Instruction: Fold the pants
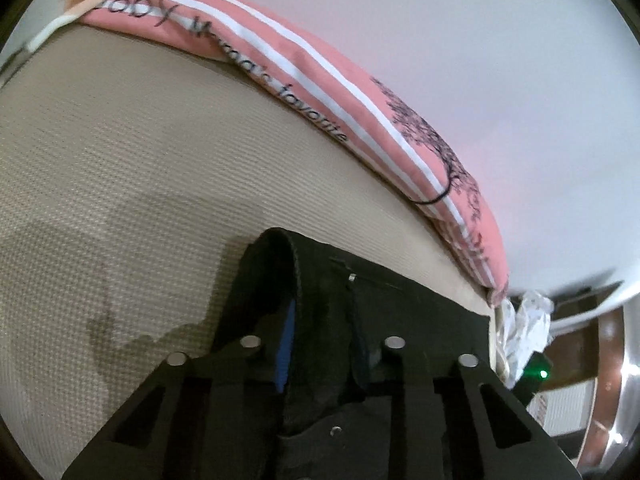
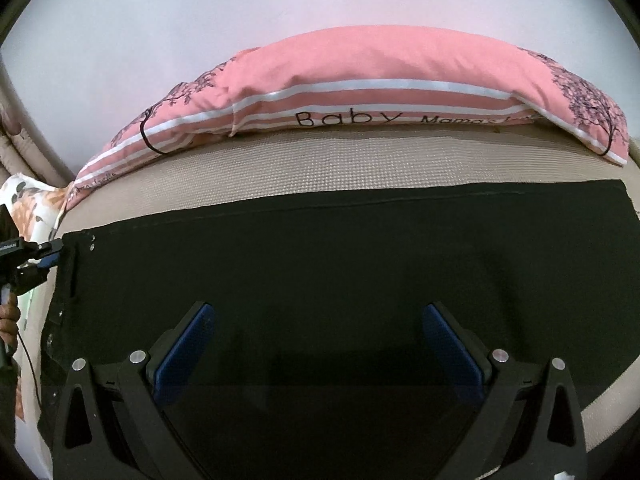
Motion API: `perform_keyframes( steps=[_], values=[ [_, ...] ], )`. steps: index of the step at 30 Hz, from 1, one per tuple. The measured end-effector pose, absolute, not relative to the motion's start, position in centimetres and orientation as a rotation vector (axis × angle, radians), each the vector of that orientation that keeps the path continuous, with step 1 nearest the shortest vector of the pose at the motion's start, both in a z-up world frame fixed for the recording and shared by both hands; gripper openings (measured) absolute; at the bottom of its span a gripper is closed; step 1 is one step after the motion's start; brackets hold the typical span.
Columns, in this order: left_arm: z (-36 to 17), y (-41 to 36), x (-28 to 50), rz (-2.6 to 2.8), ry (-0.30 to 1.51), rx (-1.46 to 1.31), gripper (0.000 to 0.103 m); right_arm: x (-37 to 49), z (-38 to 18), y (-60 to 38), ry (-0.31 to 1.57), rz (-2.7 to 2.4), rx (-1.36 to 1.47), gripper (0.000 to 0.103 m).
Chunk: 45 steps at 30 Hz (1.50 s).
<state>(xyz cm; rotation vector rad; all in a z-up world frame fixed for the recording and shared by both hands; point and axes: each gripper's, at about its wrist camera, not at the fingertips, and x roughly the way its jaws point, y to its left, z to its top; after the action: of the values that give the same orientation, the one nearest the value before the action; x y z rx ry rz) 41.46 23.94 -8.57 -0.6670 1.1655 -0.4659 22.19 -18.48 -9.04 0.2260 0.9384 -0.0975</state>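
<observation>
The left gripper is clamped on the waistband end of the black pants. The right gripper hovers over the middle of the pants, fingers wide apart with nothing between them. The pants lie spread flat on the beige bed; beyond them a pink striped pillow rests against the white wall.

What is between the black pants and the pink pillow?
Only bare beige mattress lies between the black pants and the pink pillow, seen in the right wrist view.
</observation>
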Motion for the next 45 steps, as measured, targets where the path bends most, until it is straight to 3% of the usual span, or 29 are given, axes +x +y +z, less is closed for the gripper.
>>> perform_keyframes(
  steps=[18,21,31,45],
  values=[
    [-11.1,20.5,45.1,-0.503,1.219,-0.664,0.024,23.3,-10.1,-18.7,0.958,-0.099,0.209,0.103],
    [-10.6,20.6,44.6,-0.486,1.192,-0.616,0.013,23.5,-9.8,-18.7,0.960,-0.086,0.182,0.103],
    [-2.7,19.0,39.6,-0.558,0.972,-0.489,0.012,27.0,-8.2,-18.9,1.017,0.111,0.009,0.103],
    [2.9,18.6,35.2,-0.610,0.886,-0.443,0.012,35.8,-5.8,-14.5,1.113,0.617,-0.207,0.103]
  ],
)
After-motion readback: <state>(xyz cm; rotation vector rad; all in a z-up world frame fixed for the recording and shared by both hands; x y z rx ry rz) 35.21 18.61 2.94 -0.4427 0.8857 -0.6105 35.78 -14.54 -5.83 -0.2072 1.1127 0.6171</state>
